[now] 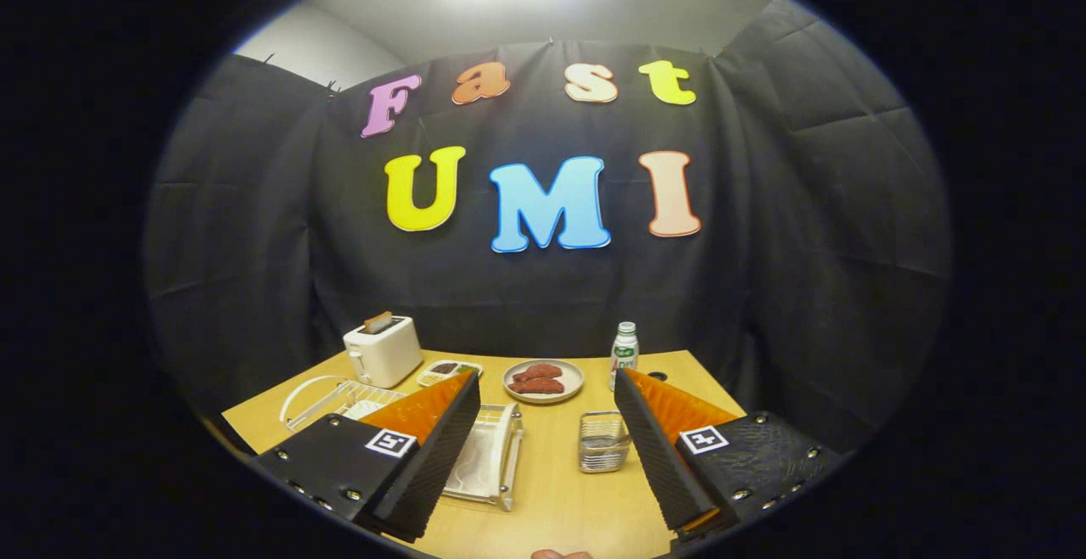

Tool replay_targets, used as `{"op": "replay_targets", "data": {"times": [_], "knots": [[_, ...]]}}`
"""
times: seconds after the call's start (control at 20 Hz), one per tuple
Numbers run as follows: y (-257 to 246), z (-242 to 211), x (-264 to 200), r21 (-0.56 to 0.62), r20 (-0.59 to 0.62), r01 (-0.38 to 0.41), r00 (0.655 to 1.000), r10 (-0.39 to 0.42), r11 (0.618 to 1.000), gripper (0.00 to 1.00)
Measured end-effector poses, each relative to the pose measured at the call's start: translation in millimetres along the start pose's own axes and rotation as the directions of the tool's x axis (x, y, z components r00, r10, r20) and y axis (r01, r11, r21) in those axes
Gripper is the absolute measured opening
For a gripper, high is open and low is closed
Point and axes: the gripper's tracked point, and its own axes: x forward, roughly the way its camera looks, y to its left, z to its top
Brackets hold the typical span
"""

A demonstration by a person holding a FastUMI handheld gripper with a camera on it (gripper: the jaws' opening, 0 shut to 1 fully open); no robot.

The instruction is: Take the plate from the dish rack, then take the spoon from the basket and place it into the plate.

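We held the hand-held gripper point(547, 449) wide open and empty above the surface point(551, 500). The plate point(482, 461) stood in the dish rack point(509, 449) just ahead of the left finger; closing squarely on its rim seemed best.

No readable text is found on the things. A label is carried by the far bottle point(624, 354), too small to be read; square coded markers are borne by the gripper point(547, 427), whose fingers are held wide apart.
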Motion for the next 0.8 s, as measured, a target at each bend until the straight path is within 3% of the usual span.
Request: {"op": "replay_targets", "data": {"times": [0.35,0.6,0.8], "knots": [[53,-20,59,0.055,-0.198,-0.110,0.973,0.119,0.992,0.97],[75,-41,103,0.094,-0.366,-0.125,0.918,0.151,0.988,0.98],[86,-72,133,0.148,-0.510,-0.114,0.842,0.175,0.982,0.98]]}}
